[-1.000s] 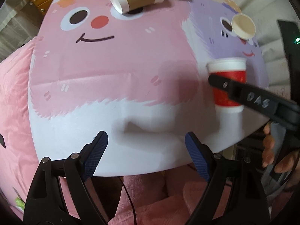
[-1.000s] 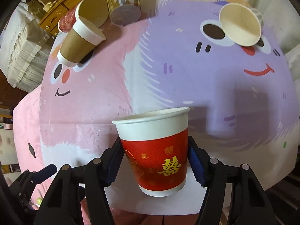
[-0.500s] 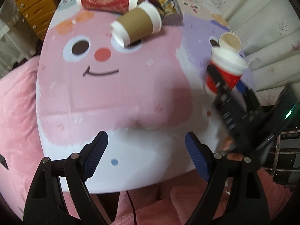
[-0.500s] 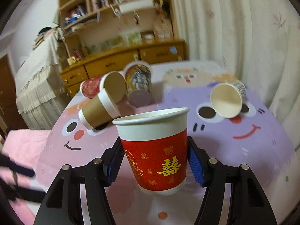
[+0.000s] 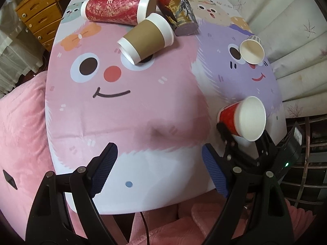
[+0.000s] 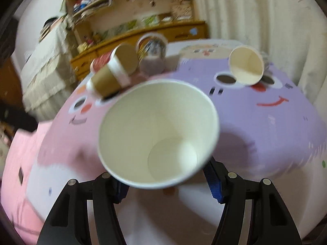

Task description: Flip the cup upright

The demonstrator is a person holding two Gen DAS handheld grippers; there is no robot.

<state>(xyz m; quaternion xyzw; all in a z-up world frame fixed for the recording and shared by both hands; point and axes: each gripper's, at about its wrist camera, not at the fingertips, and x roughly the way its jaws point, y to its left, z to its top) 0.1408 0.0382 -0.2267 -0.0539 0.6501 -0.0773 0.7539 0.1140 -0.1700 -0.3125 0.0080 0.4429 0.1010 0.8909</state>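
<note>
right gripper [image 6: 165, 180]: clamped on red paper cup [image 5: 242, 120], held tilted over the counter [image 5: 143, 122] at lower right of left view, mouth toward both cameras | left gripper [image 5: 159, 168]: jaws spread, nothing held, low centre | brown cup [image 5: 146, 38]: on its side, upper centre

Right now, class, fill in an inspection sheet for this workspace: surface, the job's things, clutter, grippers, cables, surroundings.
Surface: table under a pink and purple cartoon-face cloth.
Job's things: red cup held tilted above the table, open mouth toward the right camera.
Clutter: brown cup, long red cup, patterned cup and small cream cup, all on their sides.
Grippers: right gripper clamps the red cup; left gripper open, empty.
Cables: thin dark cable below the table edge.
Surroundings: wooden drawers, curtain, pink blanket.
</note>
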